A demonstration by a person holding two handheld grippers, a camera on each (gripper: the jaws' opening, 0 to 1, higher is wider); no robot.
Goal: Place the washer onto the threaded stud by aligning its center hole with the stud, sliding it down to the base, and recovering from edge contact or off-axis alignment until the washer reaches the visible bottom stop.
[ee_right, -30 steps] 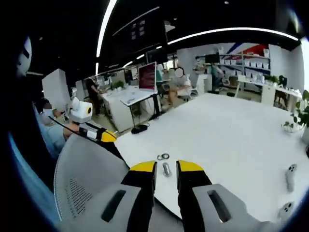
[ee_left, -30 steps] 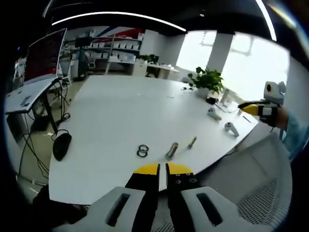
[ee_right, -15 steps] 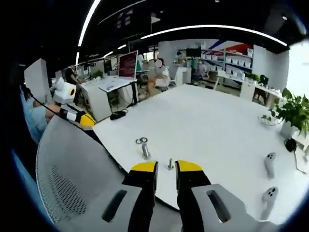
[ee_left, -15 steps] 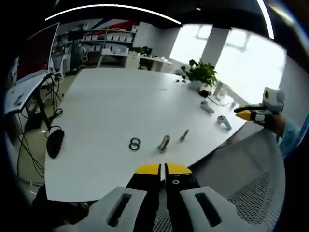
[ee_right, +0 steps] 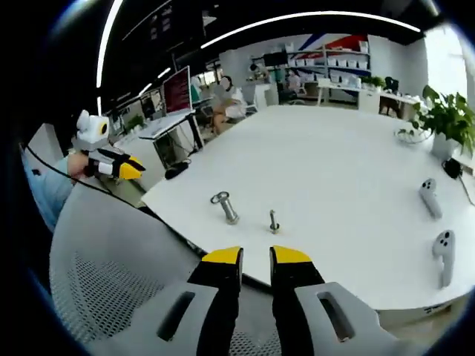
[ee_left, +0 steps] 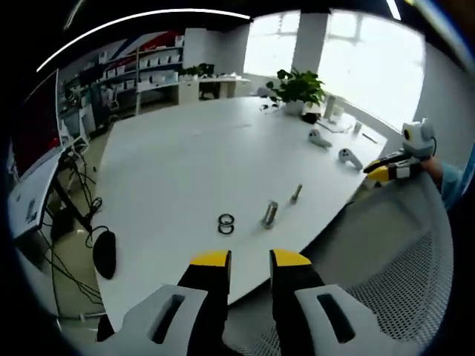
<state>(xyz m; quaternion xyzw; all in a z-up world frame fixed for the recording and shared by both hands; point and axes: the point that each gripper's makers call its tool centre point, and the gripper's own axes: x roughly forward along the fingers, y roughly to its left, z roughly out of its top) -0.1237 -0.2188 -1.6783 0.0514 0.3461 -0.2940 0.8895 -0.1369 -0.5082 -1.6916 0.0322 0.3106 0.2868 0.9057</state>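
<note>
Two small dark washers [ee_left: 225, 222] lie overlapping on the white table [ee_left: 185, 163]. Just right of them a thick metal stud [ee_left: 269, 213] lies on its side, with a thinner bolt [ee_left: 296, 193] beyond it. My left gripper [ee_left: 250, 259] hovers off the table's near edge, open and holding nothing. In the right gripper view a washer [ee_right: 217, 198] sits at the end of the lying stud [ee_right: 228, 209], and the thin bolt [ee_right: 274, 221] is to its right. My right gripper [ee_right: 257, 257] is open and holding nothing, short of the table edge.
A grey mesh chair back [ee_right: 111, 274] stands between me and the table. Two white controllers [ee_left: 349, 157] and a potted plant [ee_left: 297, 85] are on the far side. The other gripper [ee_left: 393, 167] shows at the right, held by a sleeved arm. Desks with monitors stand behind.
My left gripper's jaws have gone from shut to open. Both cameras have swung, so the parts sit differently in each view; the parts themselves lie where they were.
</note>
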